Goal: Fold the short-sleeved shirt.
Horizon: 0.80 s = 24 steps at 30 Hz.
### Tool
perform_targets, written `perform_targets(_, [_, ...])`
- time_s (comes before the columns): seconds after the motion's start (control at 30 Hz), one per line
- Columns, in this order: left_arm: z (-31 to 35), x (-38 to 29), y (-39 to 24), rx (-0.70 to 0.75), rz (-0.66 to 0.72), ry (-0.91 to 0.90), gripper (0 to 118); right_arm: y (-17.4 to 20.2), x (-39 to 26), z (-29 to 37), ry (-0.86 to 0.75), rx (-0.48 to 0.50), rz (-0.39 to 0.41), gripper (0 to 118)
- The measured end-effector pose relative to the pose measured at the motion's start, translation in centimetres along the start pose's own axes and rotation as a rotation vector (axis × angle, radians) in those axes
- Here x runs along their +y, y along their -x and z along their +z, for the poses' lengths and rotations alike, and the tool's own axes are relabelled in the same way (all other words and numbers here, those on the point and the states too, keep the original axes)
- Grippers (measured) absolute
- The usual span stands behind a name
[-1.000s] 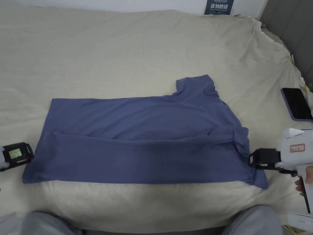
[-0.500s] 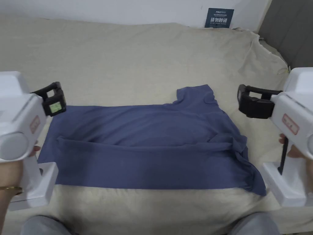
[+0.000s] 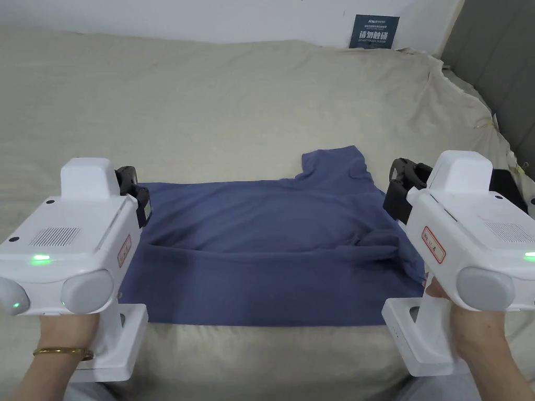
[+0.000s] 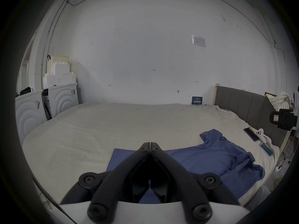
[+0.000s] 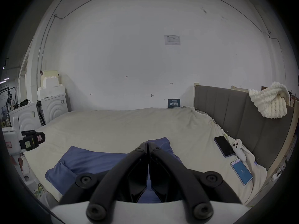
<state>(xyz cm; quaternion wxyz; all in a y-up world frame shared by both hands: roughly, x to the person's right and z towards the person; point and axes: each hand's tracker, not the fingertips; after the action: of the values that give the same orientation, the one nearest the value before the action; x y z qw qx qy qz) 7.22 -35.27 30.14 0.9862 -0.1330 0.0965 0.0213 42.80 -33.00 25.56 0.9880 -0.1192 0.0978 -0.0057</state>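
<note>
Blue shirt [image 3: 271, 235] lies on the bed [image 3: 235, 104] below and between both empty, pressed-together hand-held grippers: left [image 4: 150, 147], right [image 5: 148, 142].

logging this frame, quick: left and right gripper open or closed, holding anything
left gripper: closed, jaws meet with nothing between them, above the blue shirt.
right gripper: closed, holding nothing.

I'm holding both grippers up in front of me, level with each other and pointing away from my body — one at each side. My left hand [image 3: 65, 331] is wrapping the white handle of the left gripper [image 4: 150, 147], whose jaws are pressing together with nothing between them. My right hand [image 3: 470, 326] is gripping the right gripper [image 5: 148, 142] the same way — its jaws are meeting at the tips, empty too.
</note>
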Motion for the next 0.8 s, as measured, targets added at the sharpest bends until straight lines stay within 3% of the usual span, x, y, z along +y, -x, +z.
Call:
perform_targets(0.33, [-2.6,1.5,1.6,-0.002,0.027,0.03,0,0.2,0.2,-1.3,0.029,0.009,-0.003,0])
perform_targets(0.5, [-7.9,4.0,4.3,0.016,0.085,0.139,6,0.2,0.5,-3.1,0.056,0.014,-0.005,0])
perform_targets(0.57, [-10.9,4.9,5.7,0.021,0.121,0.225,43,0.2,0.7,-4.0,0.065,0.015,-0.006,0])
perform_targets(0.63, [-13.9,5.5,6.8,0.066,0.156,0.319,100,0.2,0.8,-4.9,0.074,0.014,-0.006,0])
perform_targets(0.67, [-15.6,5.6,7.5,0.077,0.153,0.354,109,0.2,0.8,-5.5,0.081,0.014,-0.007,0])
perform_targets(0.8, [-21.8,5.4,9.6,0.127,0.162,0.515,110,-0.1,0.8,-7.5,0.104,0.011,-0.011,0])
